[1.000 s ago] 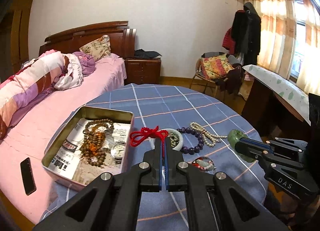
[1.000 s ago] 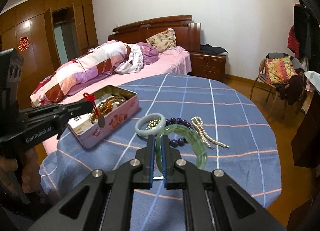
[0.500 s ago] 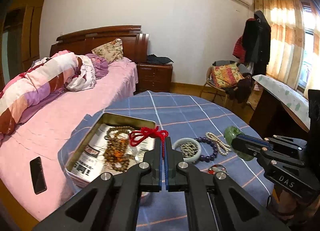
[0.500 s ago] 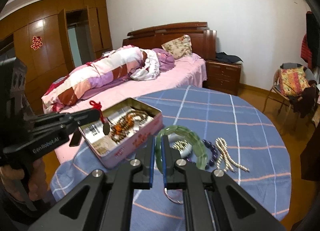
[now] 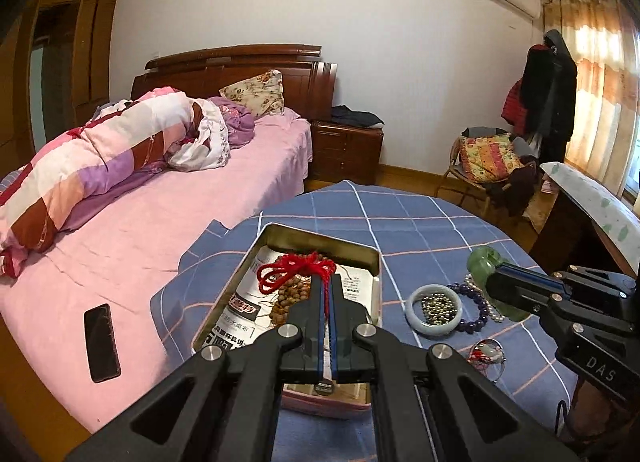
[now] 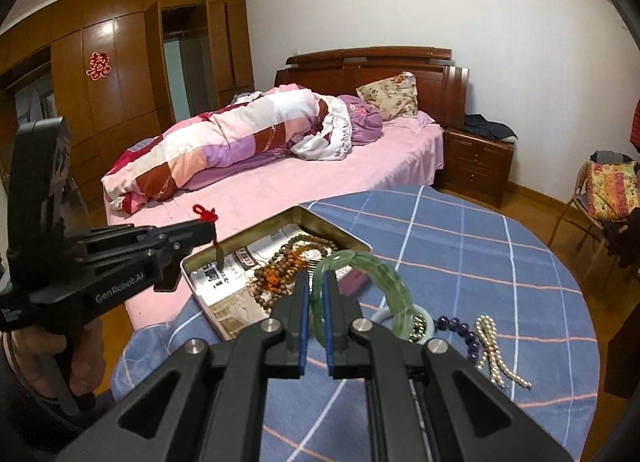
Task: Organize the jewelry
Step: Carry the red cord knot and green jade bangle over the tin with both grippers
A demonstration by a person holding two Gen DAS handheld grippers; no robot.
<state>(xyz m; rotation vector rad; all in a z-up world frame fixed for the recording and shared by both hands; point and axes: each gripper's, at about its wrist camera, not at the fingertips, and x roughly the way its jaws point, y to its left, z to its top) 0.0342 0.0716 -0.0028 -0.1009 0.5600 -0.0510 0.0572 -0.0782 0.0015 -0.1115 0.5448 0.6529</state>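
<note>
My left gripper [image 5: 326, 282] is shut on a red knotted cord [image 5: 294, 268] with a small pendant [image 6: 219, 255] hanging below; it hovers over the open metal tin [image 5: 362, 252], which holds wooden bead strings [image 6: 280, 266] on printed paper. My right gripper [image 6: 315, 282] is shut on a green jade bangle [image 6: 384, 280], held above the table to the right of the tin. On the blue checked tablecloth [image 5: 424, 222] lie a pale bangle with small beads inside [image 5: 434, 308], a purple bead bracelet [image 6: 460, 328] and a pearl strand [image 6: 494, 346].
A small red and silver trinket [image 5: 486, 354] lies near the table's front right. A bed with a pink sheet [image 5: 168, 222] borders the table's left; a black phone [image 5: 102, 342] lies on it. A chair with cushions [image 5: 486, 160] stands beyond.
Both grippers have moved left. The left one with the red cord now hangs over the tin; the right one carries the green bangle closer to the tin.
</note>
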